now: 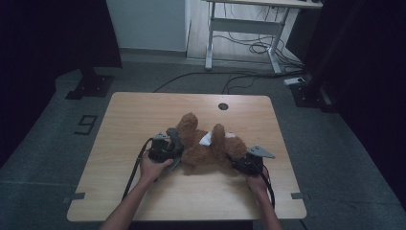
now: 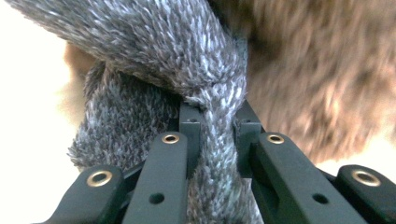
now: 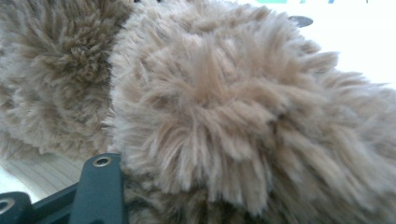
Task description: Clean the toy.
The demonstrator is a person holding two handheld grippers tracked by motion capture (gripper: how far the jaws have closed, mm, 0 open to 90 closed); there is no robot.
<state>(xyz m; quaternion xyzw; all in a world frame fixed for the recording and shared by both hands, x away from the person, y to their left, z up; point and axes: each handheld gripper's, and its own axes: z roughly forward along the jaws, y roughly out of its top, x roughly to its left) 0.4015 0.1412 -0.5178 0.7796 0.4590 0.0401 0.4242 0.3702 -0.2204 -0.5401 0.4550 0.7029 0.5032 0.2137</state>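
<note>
A brown teddy bear (image 1: 206, 148) lies across the middle of the wooden table (image 1: 143, 110). A grey knitted scarf (image 1: 174, 137) is wound round its left end. My left gripper (image 1: 168, 151) sits at that end, shut on a strand of the scarf (image 2: 217, 154), with brown fur (image 2: 322, 70) just behind. My right gripper (image 1: 241, 163) is at the bear's right end, its jaws closed on a furry limb (image 3: 224, 107). One black finger (image 3: 100, 186) shows at the lower left of the right gripper view; fur hides the other.
A white tag (image 1: 206, 139) lies on the bear's belly. A round cable hole (image 1: 223, 106) sits near the table's far edge. Beyond the table stand a white desk frame (image 1: 209, 43) and loose cables (image 1: 253, 48) on the floor.
</note>
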